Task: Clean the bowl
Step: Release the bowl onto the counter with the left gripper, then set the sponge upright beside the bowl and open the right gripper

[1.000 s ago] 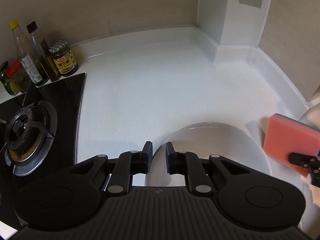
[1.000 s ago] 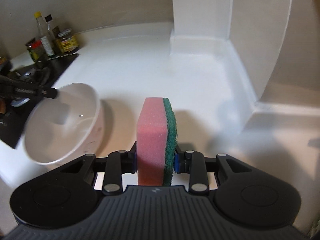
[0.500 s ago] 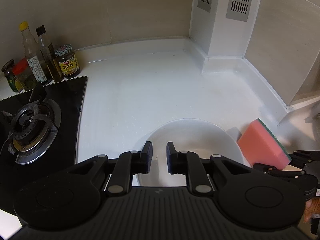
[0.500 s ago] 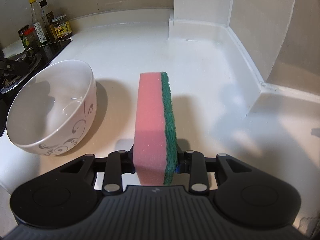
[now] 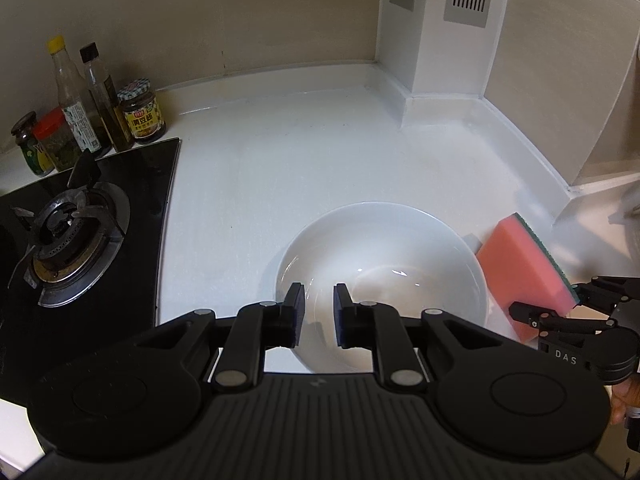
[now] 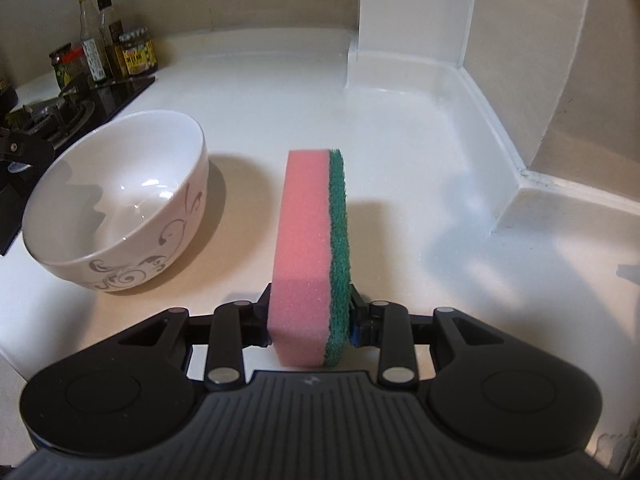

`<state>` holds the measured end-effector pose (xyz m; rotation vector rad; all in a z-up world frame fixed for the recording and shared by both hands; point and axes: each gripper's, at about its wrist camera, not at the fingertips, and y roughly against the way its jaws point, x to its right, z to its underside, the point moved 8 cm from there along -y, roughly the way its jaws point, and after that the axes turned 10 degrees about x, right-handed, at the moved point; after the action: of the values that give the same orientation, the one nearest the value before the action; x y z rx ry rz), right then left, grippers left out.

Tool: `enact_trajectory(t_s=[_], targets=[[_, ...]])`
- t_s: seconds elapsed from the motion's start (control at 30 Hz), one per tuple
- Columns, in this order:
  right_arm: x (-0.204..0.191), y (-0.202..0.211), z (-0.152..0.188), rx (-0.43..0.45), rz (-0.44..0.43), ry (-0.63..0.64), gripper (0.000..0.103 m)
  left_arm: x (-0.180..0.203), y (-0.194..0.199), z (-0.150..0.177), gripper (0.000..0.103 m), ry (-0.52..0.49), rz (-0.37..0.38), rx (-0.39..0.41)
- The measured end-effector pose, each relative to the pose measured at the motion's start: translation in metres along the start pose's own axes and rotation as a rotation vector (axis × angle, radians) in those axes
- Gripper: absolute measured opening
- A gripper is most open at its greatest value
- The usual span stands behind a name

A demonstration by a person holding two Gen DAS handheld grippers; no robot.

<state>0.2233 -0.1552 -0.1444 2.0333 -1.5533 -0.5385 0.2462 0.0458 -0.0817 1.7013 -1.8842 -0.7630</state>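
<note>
Resting on worktop (image 6: pixel 400 128), bowl (image 6: pixel 120 200) released by parted left gripper (image 5: pixel 318 314); sponge (image 6: pixel 310 256) between opening right gripper (image 6: pixel 310 326) fingers; wiping seemingly finished.

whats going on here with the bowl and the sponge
A person with a gripper in each hand is cleaning a white bowl that sits upright on the white counter, beside the gas stove. The right gripper has a pink and green sponge between its pads, next to the bowl, and its jaws are opening. The left gripper hovers over the bowl's near rim, jaws apart and holding nothing.
</note>
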Motion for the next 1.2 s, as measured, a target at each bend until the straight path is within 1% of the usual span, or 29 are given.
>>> enact_trajectory(t_s=[0.17,0.27,0.4,0.5,0.63,0.77,0.93,1.03,1.13,1.2], targets=[[-0.001,0.014,-0.005,0.051,0.000,-0.001,0.028,0.003,0.003,0.000,0.018,0.010,-0.005,0.005],[0.001,0.023,-0.008,0.084,0.001,-0.009,0.028,0.007,0.006,0.002,0.018,-0.002,-0.012,0.009],[0.002,0.040,-0.012,0.154,0.011,-0.022,0.028,0.010,0.011,0.005,0.018,-0.017,-0.015,0.031],[0.001,0.052,-0.015,0.193,0.013,-0.034,0.028,0.012,0.013,0.006,0.018,-0.003,-0.009,0.044],[0.000,0.070,-0.021,0.253,0.045,-0.032,0.028,0.011,0.019,0.006,0.018,0.022,0.004,0.069],[0.000,0.092,-0.027,0.306,0.079,-0.059,0.028,0.011,0.031,0.012,0.018,0.042,0.021,0.091],[-0.008,0.109,-0.023,0.300,0.099,-0.075,0.028,0.011,0.050,0.028,0.018,0.044,0.017,0.093],[-0.016,0.120,-0.019,0.279,0.099,-0.096,0.028,0.011,0.063,0.043,0.018,0.035,-0.009,0.097],[-0.027,0.134,-0.012,0.273,0.096,-0.085,0.028,0.011,0.077,0.059,0.018,0.025,-0.036,0.101],[-0.031,0.143,-0.008,0.273,0.100,-0.085,0.028,0.011,0.084,0.073,0.018,0.022,-0.071,0.089]])
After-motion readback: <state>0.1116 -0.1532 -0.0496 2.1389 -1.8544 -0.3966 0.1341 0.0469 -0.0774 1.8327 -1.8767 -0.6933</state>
